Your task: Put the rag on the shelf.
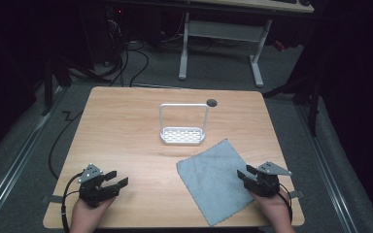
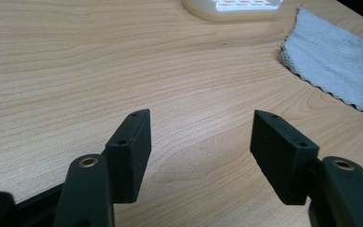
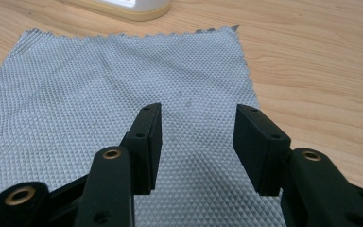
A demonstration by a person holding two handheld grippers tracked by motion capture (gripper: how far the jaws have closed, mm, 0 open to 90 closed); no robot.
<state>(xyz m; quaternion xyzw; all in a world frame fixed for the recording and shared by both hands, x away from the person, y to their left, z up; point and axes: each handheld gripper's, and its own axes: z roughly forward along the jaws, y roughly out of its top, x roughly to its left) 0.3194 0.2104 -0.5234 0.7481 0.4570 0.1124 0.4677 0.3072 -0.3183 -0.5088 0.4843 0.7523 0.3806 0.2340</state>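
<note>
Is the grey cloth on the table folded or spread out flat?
Spread out flat: the grey cloth lies as a single layer on the table, all its edges open, no fold visible.

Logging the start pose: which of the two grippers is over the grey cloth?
The right gripper, open above the grey cloth at its right edge. The left gripper, also open, has bare wooden table beneath it.

No readable text, label, brand, number or sign appears on the tabletop (image 1: 126, 126), the grey cloth (image 1: 213, 182), the white rack (image 1: 182, 136) or either gripper's fingers (image 2: 132, 151).
</note>
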